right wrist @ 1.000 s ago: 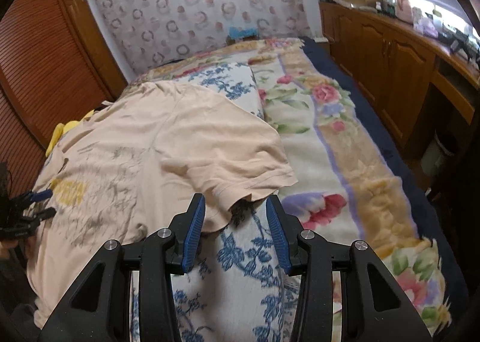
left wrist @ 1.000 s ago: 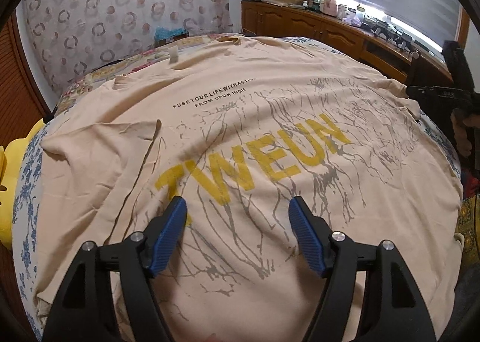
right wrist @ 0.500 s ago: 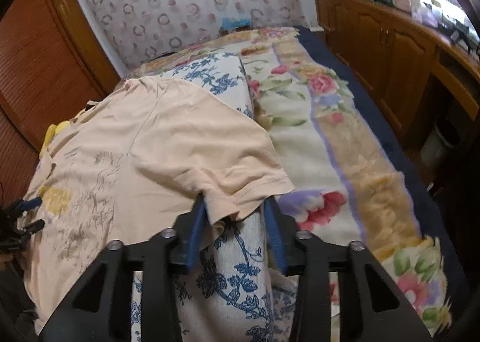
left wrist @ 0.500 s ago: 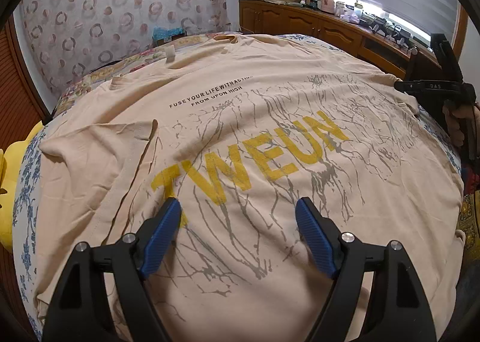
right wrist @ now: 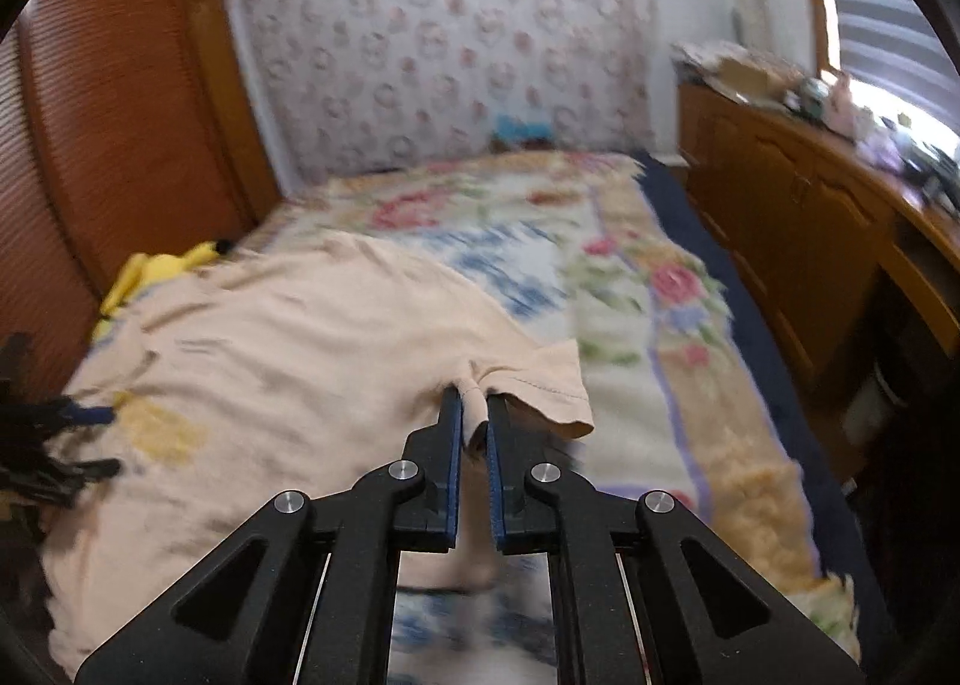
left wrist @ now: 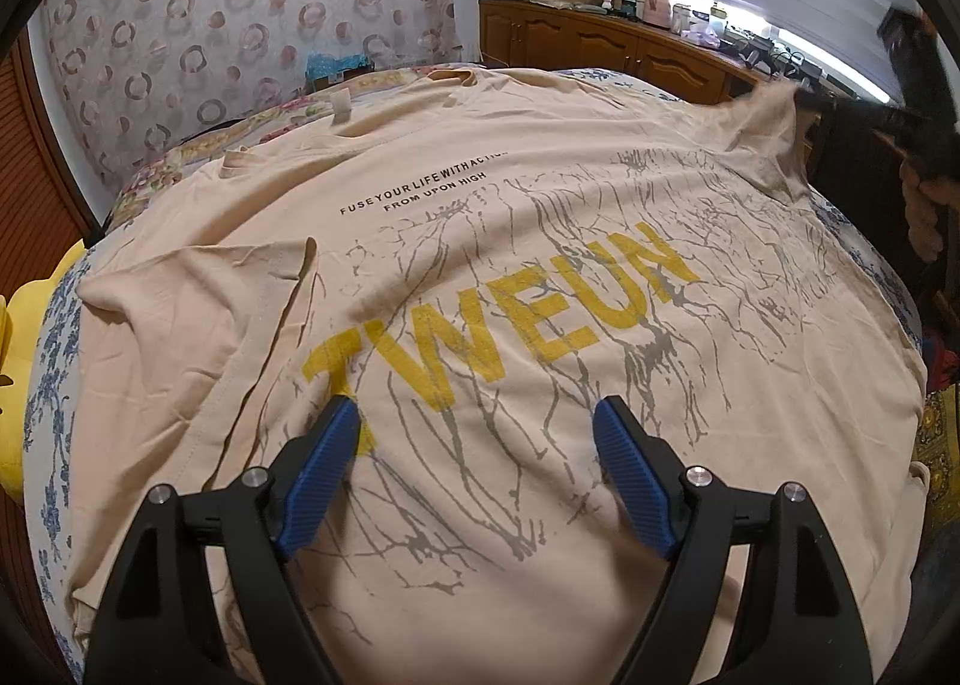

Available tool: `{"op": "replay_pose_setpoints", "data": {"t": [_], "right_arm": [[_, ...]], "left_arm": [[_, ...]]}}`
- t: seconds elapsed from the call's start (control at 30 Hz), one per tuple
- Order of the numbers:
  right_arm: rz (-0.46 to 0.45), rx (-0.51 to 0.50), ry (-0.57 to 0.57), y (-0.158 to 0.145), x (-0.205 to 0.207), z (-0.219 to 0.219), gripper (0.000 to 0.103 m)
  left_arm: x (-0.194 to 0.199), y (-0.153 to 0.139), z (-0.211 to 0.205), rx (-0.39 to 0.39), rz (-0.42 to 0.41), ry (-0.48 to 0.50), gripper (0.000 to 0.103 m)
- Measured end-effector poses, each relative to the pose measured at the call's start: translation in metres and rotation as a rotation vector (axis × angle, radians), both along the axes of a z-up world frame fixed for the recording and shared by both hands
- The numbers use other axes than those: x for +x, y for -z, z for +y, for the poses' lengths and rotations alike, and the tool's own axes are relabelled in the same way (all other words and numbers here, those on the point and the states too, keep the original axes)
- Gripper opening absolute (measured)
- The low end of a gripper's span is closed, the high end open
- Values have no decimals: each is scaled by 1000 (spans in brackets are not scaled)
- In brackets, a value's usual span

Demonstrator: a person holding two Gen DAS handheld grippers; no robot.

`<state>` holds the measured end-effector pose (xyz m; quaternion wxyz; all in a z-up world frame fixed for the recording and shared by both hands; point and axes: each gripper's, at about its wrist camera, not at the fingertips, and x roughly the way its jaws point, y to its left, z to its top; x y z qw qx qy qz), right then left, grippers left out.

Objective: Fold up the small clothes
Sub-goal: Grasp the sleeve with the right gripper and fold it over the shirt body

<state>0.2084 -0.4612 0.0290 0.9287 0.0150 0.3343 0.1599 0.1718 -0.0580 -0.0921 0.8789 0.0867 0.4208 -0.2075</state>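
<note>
1. Shirt (left wrist: pixel 510 277) lies spread flat on the bed (right wrist: pixel 630 337).
2. Right gripper (right wrist: pixel 474 415), jaws just closed, pinches the sleeve (right wrist: pixel 540 385) hem at shirt's 3 o'clock.
3. Left gripper (left wrist: pixel 477 445) gapes wide, empty, over the print.
4. Light, limp cloth: grip hems and corners.

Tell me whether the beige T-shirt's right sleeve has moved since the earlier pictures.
Yes. The beige T-shirt's sleeve, pinched in the right gripper, has lifted off the floral bedspread where it lay flat before.
</note>
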Motion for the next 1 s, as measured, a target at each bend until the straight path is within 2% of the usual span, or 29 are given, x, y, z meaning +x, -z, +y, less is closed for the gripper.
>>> {"op": "replay_pose_setpoints", "data": {"t": [0.13,0.23,0.3,0.33,0.37,0.43,0.63,0.83,0.93,0.97,1.0], "right_arm": [[-39,6,-151,-23,-7,55,5],[-25,-1,-249,-29,-10,91,6],[-23,-23,-270,-28,-12,105,20],[-19,-19,-278,-26,-13,108,33],[-19,-13,-277,-25,-14,107,38],[-10,-6,-252,-18,-15,100,38],[101,-26,-185,24,-17,77,38],[157,-52,-197,58,-8,91,36],[166,-55,-196,63,-1,97,25],[166,-54,-208,64,0,100,14],[167,-51,-222,64,0,102,8]], "left_arm": [[0,0,0,0,0,0,82],[0,0,0,-1,0,0,82],[0,0,0,-1,0,-1,82],[0,0,0,-1,0,-1,82],[0,0,0,-1,0,-1,82],[0,0,0,-1,0,-1,82],[0,0,0,-2,0,-2,82],[0,0,1,-2,0,-2,82],[0,0,1,-2,0,-2,82],[0,0,1,-2,0,-3,82],[0,0,1,-2,0,-3,82]]}}
